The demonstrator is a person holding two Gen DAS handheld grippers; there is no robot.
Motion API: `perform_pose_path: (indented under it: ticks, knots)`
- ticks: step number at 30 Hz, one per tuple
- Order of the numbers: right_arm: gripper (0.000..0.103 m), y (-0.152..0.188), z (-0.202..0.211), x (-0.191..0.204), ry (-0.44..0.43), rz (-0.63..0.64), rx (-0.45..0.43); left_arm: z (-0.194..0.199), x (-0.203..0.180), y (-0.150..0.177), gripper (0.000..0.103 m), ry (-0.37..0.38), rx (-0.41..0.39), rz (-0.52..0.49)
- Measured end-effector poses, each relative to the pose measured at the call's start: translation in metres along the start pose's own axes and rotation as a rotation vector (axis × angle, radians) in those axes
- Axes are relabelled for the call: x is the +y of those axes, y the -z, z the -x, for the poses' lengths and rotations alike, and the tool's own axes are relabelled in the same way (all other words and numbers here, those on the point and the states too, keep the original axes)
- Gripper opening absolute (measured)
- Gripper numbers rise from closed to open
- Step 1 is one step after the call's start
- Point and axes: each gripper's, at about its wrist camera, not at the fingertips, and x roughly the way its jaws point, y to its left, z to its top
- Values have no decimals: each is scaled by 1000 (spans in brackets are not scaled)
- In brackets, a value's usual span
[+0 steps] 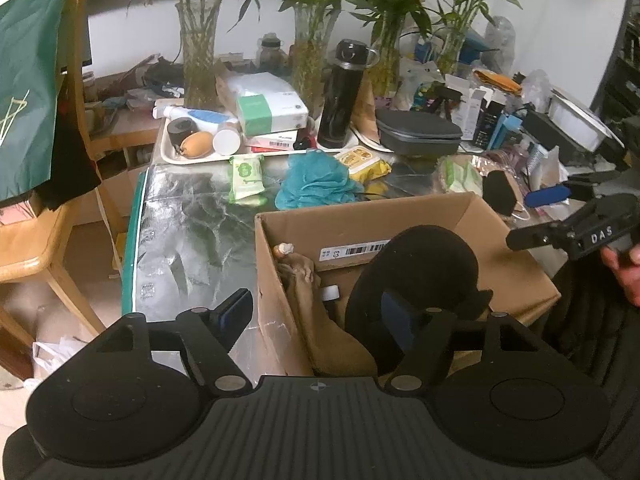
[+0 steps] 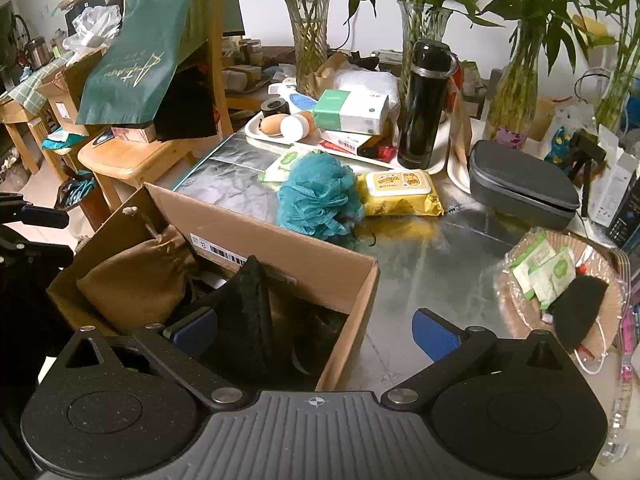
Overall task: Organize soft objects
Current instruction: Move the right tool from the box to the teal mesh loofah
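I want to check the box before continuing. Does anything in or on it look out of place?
Yes. A black soft piece hangs on the left gripper's right finger above the cardboard box; the open jaws are not pinching it.

A lived-in home: cluttered table (image 2: 420, 264), bamboo vases (image 2: 306, 36) at 12 o'clock, wooden chair (image 1: 36, 240) at 9, toiletries tray (image 1: 168, 156).

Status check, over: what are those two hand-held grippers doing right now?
Both hand-held grippers open: left, right. Black mask and tan pouch in box. Teal loofah on table, nothing blocking it.
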Motion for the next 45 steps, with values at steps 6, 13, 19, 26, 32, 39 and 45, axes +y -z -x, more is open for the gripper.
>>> perform_pose_path:
  ticks: [6, 13, 19, 26, 32, 39, 45]
  knots:
    - [103, -2, -7, -8, -13, -46, 6, -3, 3, -4, 71, 3, 0, 4]
    - [103, -3, -15, -9, -12, -50, 12, -6, 7, -9, 71, -2, -15, 9]
    - [103, -6, -15, -13, -18, -60, -15, -12, 14, -15, 71, -11, -23, 32]
    - [103, -11, -27, -22, -24, -71, -24, -20, 18, -22, 71, -13, -24, 37]
    - [103, -17, -36, -38, -66, -134, -76, -30, 24, -32, 71, -7, -29, 42]
    - [103, -26, -47, -63, -32, -223, -147, -47, 34, -43, 71, -13, -38, 59]
    - [103, -37, -66, -77, -40, -241, -141, -64, 43, -52, 71, -15, -56, 67]
